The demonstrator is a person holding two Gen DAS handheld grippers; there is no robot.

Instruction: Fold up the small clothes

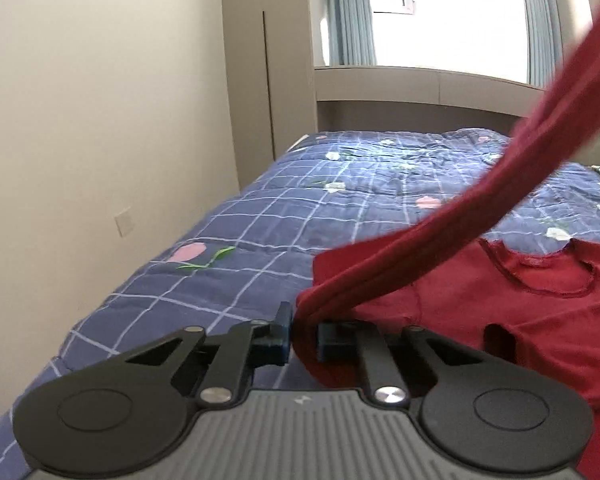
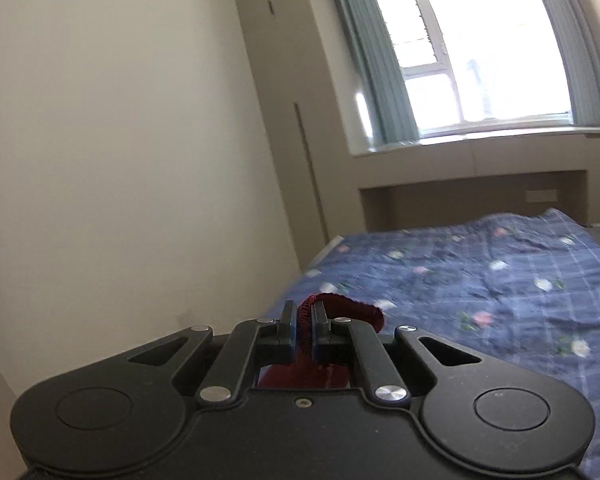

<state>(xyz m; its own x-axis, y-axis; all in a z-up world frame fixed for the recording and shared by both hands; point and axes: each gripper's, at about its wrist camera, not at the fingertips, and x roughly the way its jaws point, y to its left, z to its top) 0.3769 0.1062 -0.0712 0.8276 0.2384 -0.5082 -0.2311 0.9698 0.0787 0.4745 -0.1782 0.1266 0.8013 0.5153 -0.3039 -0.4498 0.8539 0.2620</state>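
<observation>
A dark red garment (image 1: 540, 312) lies spread on the blue checked bed cover (image 1: 260, 220) at the right of the left wrist view. One long strip of it (image 1: 520, 168) rises taut toward the upper right corner. My left gripper (image 1: 303, 334) is shut on the bunched lower end of that strip, just above the bed. In the right wrist view my right gripper (image 2: 303, 326) is shut on a fold of the red garment (image 2: 340, 306), held well above the bed, with more red cloth hanging below the fingers.
The bed (image 2: 480, 280) runs along a beige wall (image 1: 100, 120) on the left toward a headboard niche (image 2: 480, 196) under a bright window (image 2: 480, 52) with grey-green curtains. A tall cabinet (image 1: 268, 64) stands in the corner. A wall socket plate (image 1: 125, 221) sits low on the wall.
</observation>
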